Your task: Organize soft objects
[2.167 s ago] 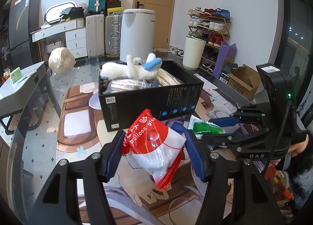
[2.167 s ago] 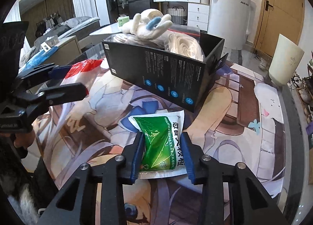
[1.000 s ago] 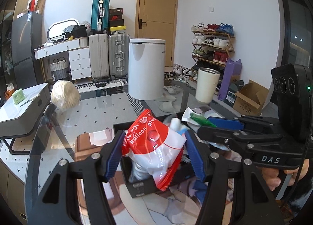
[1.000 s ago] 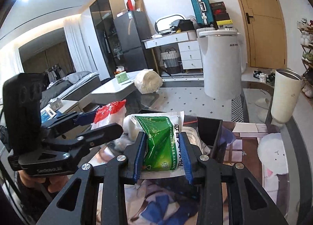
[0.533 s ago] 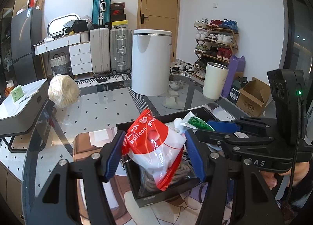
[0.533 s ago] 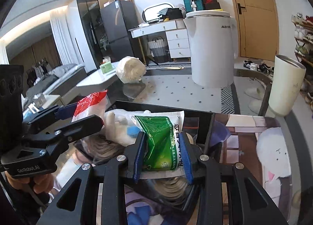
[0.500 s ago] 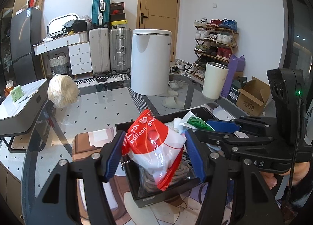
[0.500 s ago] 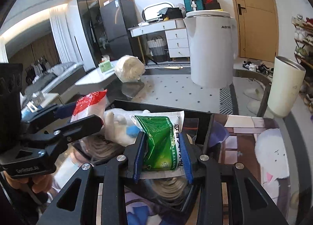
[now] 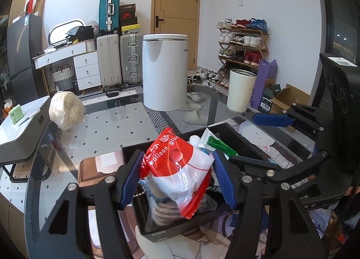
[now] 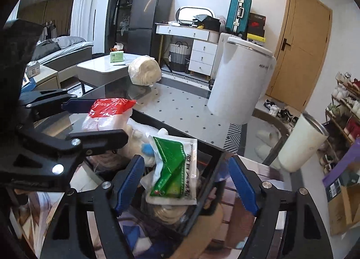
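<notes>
**Green packet let go over the box, red-and-white bag clamped in your left**

Your right hand-held gripper (image 10: pixel 184 185) is opening right now, its blue pads spreading wide. The green packet (image 10: pixel 174 167) sits between them, but neither pad presses on it; it lies tilted on top of the pile inside the black box (image 9: pixel 238 140). Beside it in the box you can see a white plush toy (image 10: pixel 144 144) with a blue patch, and coiled beige items in clear wrap underneath.

Your left hand-held gripper (image 9: pixel 177 181) is clamped on the red-and-white bag (image 9: pixel 180 169), pads pressing its sides, and it hangs above the near end of the box. From the right wrist camera, that bag (image 10: pixel 108 112) shows up on the left, held over the box's far-left side, just beside the plush toy.

The box stands on the glass worktop (image 9: pixel 108 130), partly over a printed mat (image 10: pixel 227 232). Farther back on the worktop rests a wrapped cream bundle (image 9: pixel 65 110), well apart from the box. Beyond the worktop stand a tall white bin (image 9: pixel 165 72) and a smaller cream bin (image 9: pixel 240 90).
</notes>
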A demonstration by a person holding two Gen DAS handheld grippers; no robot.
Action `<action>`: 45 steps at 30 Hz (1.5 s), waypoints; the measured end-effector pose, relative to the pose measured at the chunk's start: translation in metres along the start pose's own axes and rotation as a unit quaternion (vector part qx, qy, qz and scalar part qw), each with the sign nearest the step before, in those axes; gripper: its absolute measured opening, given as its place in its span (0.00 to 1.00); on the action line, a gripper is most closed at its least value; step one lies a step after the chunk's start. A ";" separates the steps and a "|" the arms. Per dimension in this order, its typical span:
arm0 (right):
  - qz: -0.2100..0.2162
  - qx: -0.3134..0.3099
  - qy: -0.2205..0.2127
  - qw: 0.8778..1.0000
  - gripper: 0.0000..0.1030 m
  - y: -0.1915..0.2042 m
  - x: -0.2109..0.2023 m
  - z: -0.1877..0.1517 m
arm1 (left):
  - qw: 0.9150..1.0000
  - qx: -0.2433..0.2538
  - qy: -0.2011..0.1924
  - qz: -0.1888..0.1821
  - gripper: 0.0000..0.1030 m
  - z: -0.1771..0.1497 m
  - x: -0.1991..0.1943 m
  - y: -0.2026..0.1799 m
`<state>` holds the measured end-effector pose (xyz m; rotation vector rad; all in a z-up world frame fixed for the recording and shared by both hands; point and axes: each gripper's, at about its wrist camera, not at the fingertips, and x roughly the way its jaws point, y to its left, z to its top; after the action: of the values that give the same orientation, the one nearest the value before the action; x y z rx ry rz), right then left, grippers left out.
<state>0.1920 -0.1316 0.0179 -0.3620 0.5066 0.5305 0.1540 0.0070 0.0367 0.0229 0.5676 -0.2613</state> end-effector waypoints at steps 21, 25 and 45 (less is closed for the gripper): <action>-0.024 0.020 0.005 1.000 0.77 -0.019 -0.025 -0.021 | 0.999 0.032 0.012 -0.013 0.81 -0.004 0.008 -0.026; -0.027 0.023 -0.001 0.999 0.80 -0.021 -0.033 -0.024 | 1.000 0.026 -0.004 -0.016 0.89 -0.007 -0.008 -0.024; 0.015 0.049 -0.048 0.998 0.99 0.009 -0.051 -0.048 | 0.994 -0.047 -0.049 0.088 1.00 -0.053 -0.050 -0.007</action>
<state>0.1311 -0.1657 0.0042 -0.2349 0.4449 0.5475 0.0837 0.0167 0.0186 -0.0313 0.4770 -0.0627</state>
